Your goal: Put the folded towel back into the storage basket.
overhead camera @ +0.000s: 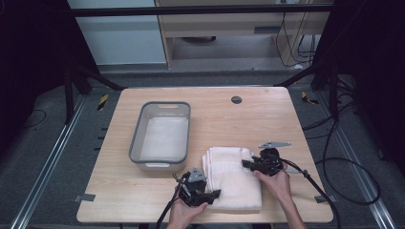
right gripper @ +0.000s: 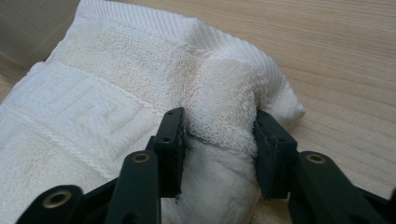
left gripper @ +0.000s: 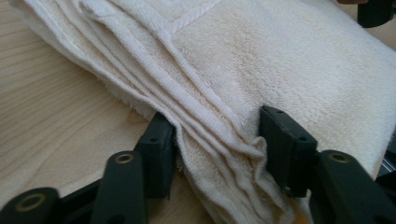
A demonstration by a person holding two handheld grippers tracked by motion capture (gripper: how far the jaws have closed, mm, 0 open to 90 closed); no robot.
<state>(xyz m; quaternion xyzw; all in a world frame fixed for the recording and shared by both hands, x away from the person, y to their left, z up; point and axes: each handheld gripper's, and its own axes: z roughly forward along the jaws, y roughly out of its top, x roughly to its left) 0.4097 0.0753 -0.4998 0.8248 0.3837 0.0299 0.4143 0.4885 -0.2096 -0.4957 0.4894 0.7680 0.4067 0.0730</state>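
One folded cream towel (overhead camera: 234, 179), one grey bin (overhead camera: 161, 136), two grippers: left gripper (overhead camera: 210, 194) and right gripper (overhead camera: 247, 164) both clamped on towel edges.

High view looks down from above; both claw views closely share the towel (overhead camera: 232, 175).

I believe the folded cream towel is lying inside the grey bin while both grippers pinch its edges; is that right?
Not quite: the folded cream towel lies on the wooden table, to the right of the grey bin, as the high view shows. The rest holds: the left gripper and right gripper each pinch an edge of it.
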